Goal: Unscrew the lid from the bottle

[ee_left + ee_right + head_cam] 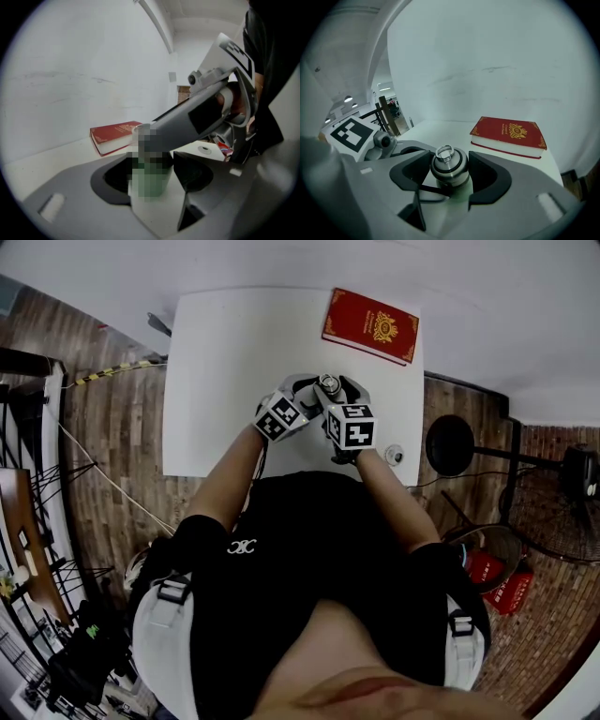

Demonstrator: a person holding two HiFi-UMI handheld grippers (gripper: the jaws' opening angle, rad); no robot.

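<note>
2-handed work over the near part of a white rectangular table [234, 352]. Gripped low in the left tool [152, 177]: a slim upright bottle with a pale green body [151, 183], pads pressed to both its sides. Resting on the table or lifted off it, not to be told from any view. Capped with a round brushed-steel lid [448, 165], a small metal loop on top, seated on the bottle's neck. Around that lid, the right tool [449, 172], spread wide, 1 dark pad on each side, close by but not pressing, with only slim gaps showing. Nothing gripped by it. Grey body of the right tool slanting across the left gripper view, just above the bottle's top. 2 black-and-white marker cubes [281, 416] side by side in the head view, just short of the bottle on the person's side. At the far right corner of the table, well apart from the bottle, a thick red hardback book with gold ornament [370, 326], lying flat, cover up. Near the table's right edge, closer to the person than the book, a small round pale disc [395, 454]. On the wooden plank floor [112, 456] to the right of the table, a round black stool [450, 444].
</note>
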